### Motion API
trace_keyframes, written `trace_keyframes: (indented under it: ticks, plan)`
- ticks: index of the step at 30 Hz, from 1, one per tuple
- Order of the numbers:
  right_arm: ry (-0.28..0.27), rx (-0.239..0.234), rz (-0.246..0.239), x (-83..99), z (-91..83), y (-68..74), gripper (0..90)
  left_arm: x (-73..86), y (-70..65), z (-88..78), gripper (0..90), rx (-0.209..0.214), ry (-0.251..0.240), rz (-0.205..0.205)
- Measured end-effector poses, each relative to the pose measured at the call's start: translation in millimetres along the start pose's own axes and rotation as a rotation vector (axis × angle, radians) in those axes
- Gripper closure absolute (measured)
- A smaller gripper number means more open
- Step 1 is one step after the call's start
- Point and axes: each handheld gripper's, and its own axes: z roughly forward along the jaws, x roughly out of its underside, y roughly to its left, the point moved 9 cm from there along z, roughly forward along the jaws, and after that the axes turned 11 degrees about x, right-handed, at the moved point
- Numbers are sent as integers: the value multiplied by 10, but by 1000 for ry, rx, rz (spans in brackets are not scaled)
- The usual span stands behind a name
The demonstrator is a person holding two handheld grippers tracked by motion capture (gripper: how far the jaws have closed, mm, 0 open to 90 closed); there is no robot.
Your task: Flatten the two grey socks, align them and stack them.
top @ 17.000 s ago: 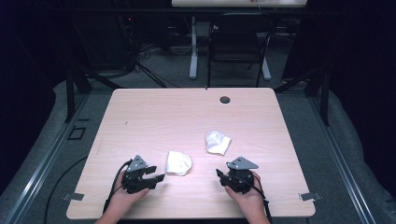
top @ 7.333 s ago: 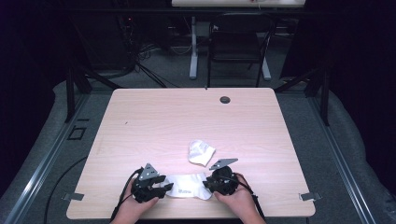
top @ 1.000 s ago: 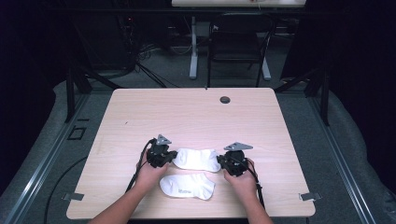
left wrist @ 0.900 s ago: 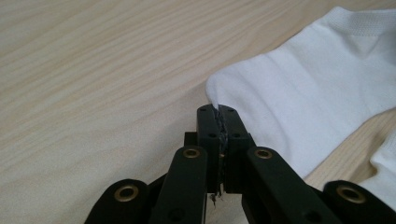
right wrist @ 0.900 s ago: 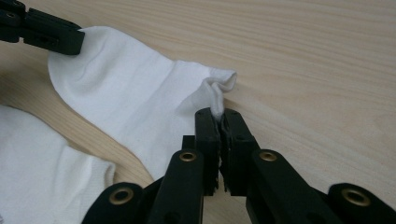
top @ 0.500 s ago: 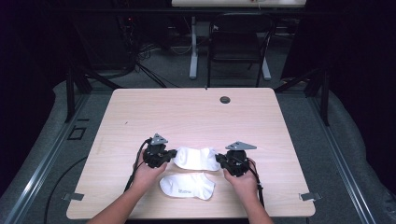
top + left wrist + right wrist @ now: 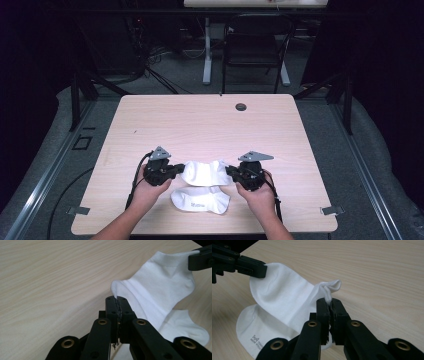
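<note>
Left gripper [image 7: 175, 170] and right gripper [image 7: 231, 173] each clamp one end of white sock [image 7: 205, 172], stretched above second sock [image 7: 201, 199] on table [image 7: 200, 125].

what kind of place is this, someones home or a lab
Probably a lab or recording workspace, not a home: a bare light wooden table on grey carpet, black cables trailing on the floor behind it, and a black chair by another desk.

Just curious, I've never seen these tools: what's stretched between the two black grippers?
A white sock, pinched at each end by the left gripper and right gripper, seen in the high view.
</note>
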Motion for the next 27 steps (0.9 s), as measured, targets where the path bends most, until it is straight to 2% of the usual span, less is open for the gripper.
trace_keyframes:
  ticks: [5, 6, 12, 14, 19, 27]
  plan:
    - [8, -2, -19, 39, -42, 67, 866, 62, -65, -70, 890, 12, 2, 8]
    - [13, -3, -35, 75, -72, 95, 865, 95, -86, -92, 890, 17, 4, 4]
    - [19, -9, -34, 159, -142, 150, 866, 188, -126, -159, 889, 22, 14, 0]
    - [16, -11, -32, 180, -169, 162, 865, 232, -155, -194, 889, 26, 7, -18]
    - [25, -13, -32, 237, -228, 185, 865, 302, -203, -236, 889, 39, 11, -15]
    - [36, -28, -57, 386, -288, 315, 865, 437, -283, -279, 889, 41, 18, -15]
